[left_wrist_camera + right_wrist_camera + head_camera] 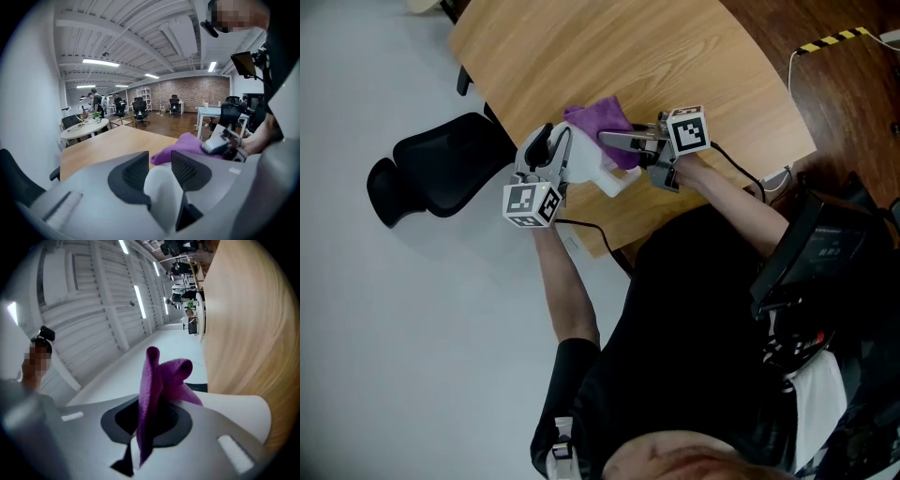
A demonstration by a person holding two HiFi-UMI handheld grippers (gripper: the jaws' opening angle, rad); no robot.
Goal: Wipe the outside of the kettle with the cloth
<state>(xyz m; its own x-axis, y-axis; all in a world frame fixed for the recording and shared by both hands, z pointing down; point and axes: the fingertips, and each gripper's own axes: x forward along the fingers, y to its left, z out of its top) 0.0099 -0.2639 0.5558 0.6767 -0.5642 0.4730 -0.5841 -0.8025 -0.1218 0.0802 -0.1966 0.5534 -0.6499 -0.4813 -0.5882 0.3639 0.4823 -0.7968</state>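
The left claw [159,169] is clamped on the white plastic kettle [607,176], by what looks like its handle, at the near edge of the pale wooden table [694,66]. The right claw [151,420] pinches the crumpled purple cloth [164,373], which sits just past the kettle's far side. So the right hand is nearer, and I'd expect the wipe to come back across the kettle's wall toward the left claw.

Person's left claw [159,165] clamped on kettle [161,194] between its pads; right claw [151,417] pinching cloth [166,373]. Forearms [567,281] angled inward, claw tips converging.
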